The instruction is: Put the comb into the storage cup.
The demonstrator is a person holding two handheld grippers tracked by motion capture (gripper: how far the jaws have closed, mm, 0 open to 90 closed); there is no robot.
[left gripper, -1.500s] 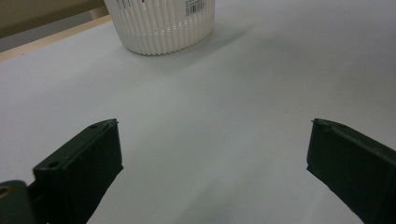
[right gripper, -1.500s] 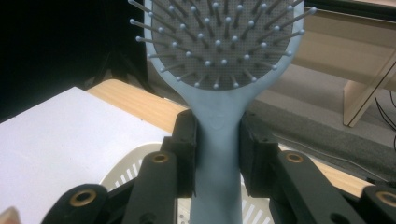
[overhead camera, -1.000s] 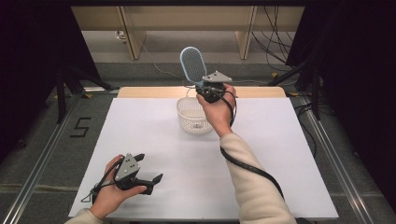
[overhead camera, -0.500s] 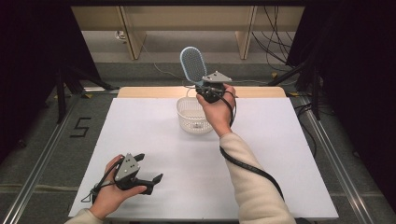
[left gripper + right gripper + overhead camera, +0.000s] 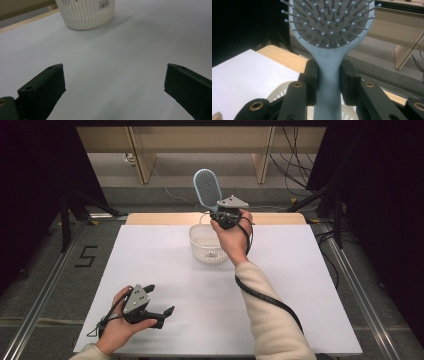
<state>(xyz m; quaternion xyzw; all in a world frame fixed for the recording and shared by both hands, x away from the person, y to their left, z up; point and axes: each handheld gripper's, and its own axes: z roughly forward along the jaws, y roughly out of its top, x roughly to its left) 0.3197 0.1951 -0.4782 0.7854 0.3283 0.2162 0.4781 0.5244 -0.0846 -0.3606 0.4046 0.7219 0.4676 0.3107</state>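
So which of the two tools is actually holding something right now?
The right tool, raised above the white basket: its jaws clamp the handle of the light blue hairbrush. The left tool, low near the table's front edge, stands open with nothing between its jaws.

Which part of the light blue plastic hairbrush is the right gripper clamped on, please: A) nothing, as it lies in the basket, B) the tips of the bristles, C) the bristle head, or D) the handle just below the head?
D: in the right gripper view the right gripper presses on the handle of the light blue plastic hairbrush, below the bristle head.
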